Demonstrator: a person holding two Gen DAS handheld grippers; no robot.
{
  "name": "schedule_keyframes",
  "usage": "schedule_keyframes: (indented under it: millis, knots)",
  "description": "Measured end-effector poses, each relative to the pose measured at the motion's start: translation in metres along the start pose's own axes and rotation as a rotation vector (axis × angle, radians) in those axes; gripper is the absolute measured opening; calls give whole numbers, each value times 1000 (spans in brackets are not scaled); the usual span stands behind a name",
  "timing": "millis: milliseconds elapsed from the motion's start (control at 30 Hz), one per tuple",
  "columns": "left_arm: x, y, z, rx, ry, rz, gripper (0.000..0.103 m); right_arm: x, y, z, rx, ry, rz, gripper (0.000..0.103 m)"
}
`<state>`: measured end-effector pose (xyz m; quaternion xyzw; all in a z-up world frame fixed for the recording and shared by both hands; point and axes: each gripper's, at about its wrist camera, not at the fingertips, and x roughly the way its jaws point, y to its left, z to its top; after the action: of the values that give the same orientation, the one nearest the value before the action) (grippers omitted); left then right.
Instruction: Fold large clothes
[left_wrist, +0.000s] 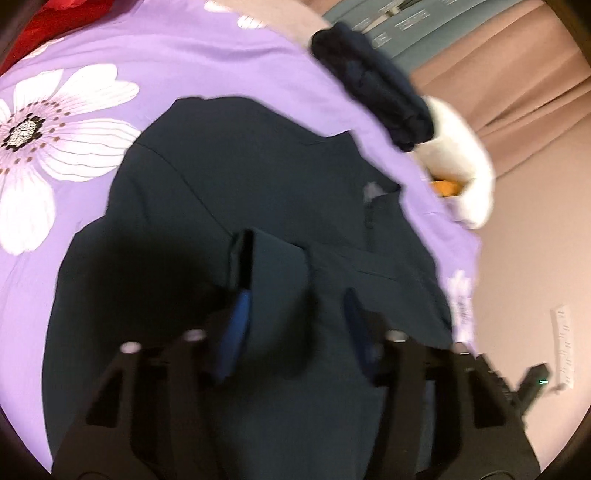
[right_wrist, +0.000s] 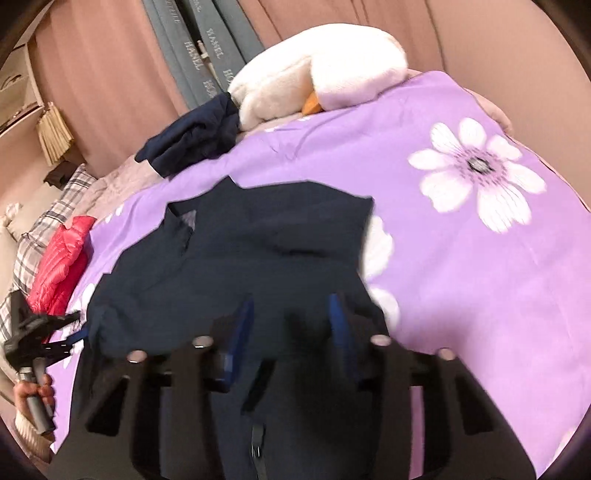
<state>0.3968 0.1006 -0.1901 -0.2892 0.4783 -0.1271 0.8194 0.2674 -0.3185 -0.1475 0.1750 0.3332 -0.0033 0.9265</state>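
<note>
Dark navy jacket (left_wrist: 229, 206) of smooth woven cloth lies spread across the middle of both frames on the purple bedspread with large white flowers (left_wrist: 110, 55). In the left wrist view a cuffed sleeve end (left_wrist: 273, 280) stands up in the lower centre between the blue-padded fingers of the left gripper (left_wrist: 295, 317), which are spread wide; whether either pad touches it is unclear. The right gripper (right_wrist: 291, 332), bottom centre of its view, also stands parted over the jacket's lower part, holding nothing that I can make out. Judging by the layout, folding is at an early stage: the body looks mostly flat and a sleeve is being brought inward, with the other folds left. A crumpled dark blue garment (right_wrist: 192, 136) waits at upper left, beside a white plush toy (right_wrist: 317, 70), and a red puffy jacket (right_wrist: 59, 258) lies at the left edge.
</note>
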Motion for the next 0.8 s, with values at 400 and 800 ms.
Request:
schedule_keyframes:
  millis: [400,800]
  knots:
    - [14,4,10,164,-2,155,30,47,-29,-23,-71,272,2,34]
    - [24,-66,-10,457,-4,94,49,121,-74,55,239,203,40,24]
